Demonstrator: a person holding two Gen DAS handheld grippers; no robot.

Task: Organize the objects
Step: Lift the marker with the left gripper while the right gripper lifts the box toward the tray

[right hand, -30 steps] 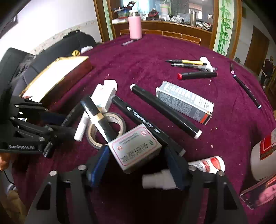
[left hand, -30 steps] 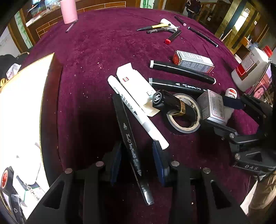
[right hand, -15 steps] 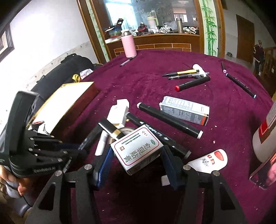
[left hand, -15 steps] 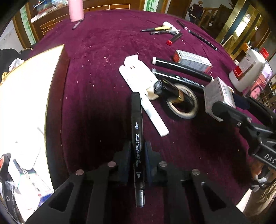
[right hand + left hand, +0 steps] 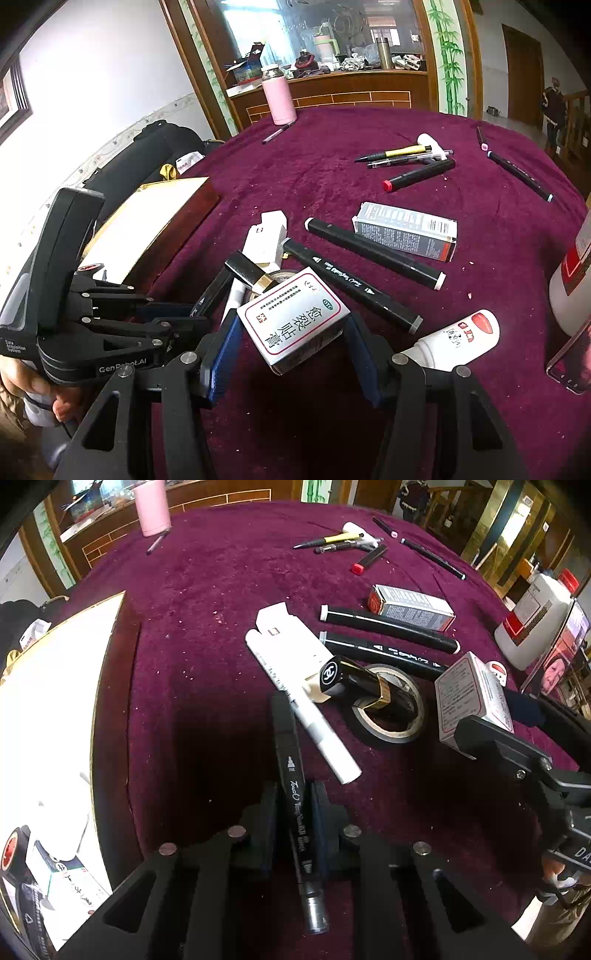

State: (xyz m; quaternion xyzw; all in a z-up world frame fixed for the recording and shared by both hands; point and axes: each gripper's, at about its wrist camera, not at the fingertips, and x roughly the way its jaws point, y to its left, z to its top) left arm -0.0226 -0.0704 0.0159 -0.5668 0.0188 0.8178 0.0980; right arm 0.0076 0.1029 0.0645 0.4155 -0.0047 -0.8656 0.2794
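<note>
A black marker is clamped in the left hand-held gripper and a small carton in the right hand-held gripper, while most items are left scattered on the table.

White bottle cut off rightward

Black plastic tongs with blue pads, silver screws, white "GenRobot.AI" lettering on the left tongs; bare fingers.
</note>
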